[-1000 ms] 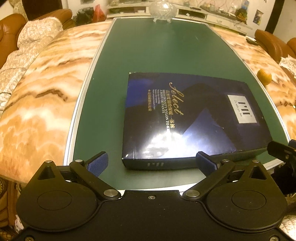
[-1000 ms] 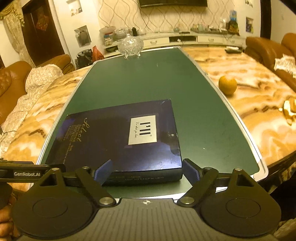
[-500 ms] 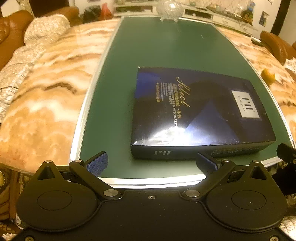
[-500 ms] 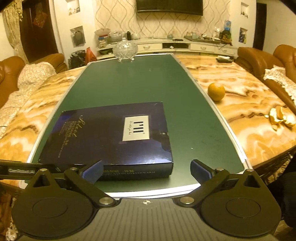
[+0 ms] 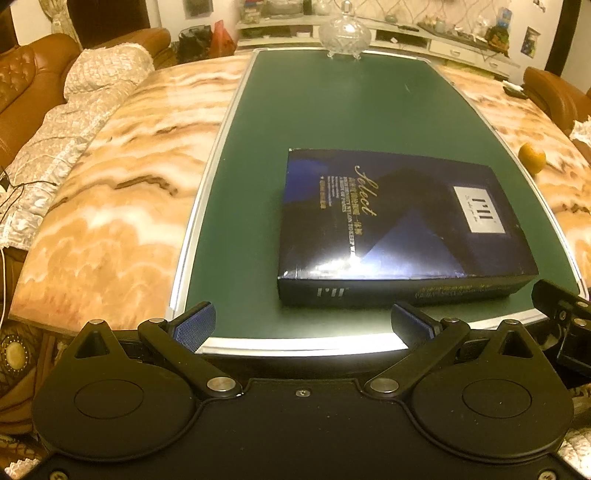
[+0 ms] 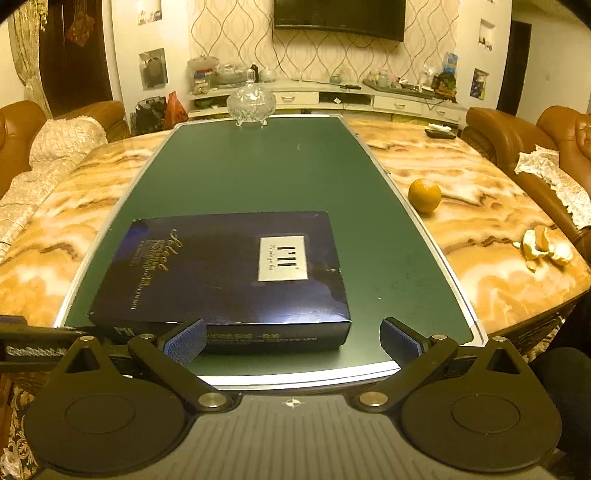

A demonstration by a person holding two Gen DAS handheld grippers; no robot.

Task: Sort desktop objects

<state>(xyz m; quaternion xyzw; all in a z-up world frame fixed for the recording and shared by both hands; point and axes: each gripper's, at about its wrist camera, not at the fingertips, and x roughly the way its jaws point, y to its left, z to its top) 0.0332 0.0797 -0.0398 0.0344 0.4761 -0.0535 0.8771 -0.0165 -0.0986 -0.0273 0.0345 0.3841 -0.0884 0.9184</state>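
A flat, glossy dark-blue cardboard box (image 5: pixel 399 221) lies on the smooth green mat (image 5: pixel 332 110). Both tongs, left (image 5: pixel 303 325) and right (image 6: pixel 291 338), tilt downward at 6 o'clock, released, grasping nothing.

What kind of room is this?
Probably a home living room: brown leather sofas flank a marble table, and a TV hangs on the wallpapered wall above a low white cabinet.
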